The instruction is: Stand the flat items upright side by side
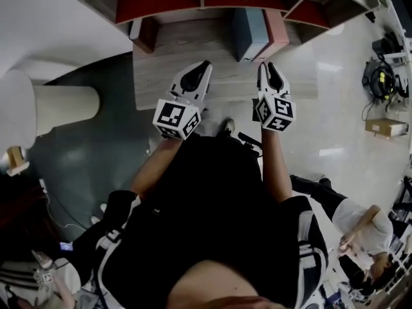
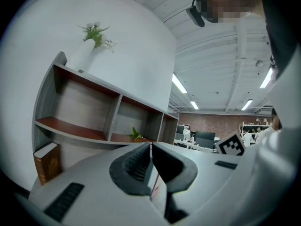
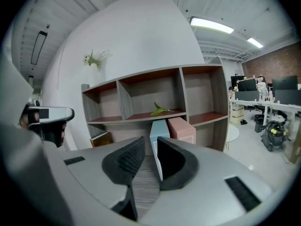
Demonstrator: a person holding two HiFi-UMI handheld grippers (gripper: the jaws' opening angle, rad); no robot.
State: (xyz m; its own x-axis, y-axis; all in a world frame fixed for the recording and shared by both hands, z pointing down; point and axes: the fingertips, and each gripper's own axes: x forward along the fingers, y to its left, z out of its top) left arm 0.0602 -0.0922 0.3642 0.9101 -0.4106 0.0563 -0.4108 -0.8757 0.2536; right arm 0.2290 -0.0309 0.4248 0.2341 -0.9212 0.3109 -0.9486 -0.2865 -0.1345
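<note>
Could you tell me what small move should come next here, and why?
Probably open the left gripper and reach toward the brown book. The blue book and pink book already stand upright side by side, the brown one sits apart at the left, and this gripper's jaws are shut on nothing.

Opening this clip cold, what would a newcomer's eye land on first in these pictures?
The blue item and the pink item stand upright side by side on the wooden desk, at the foot of the shelf unit. Both grippers hover empty before them: the left gripper shut, the right gripper with a narrow gap. A brown book stands further left.
</note>
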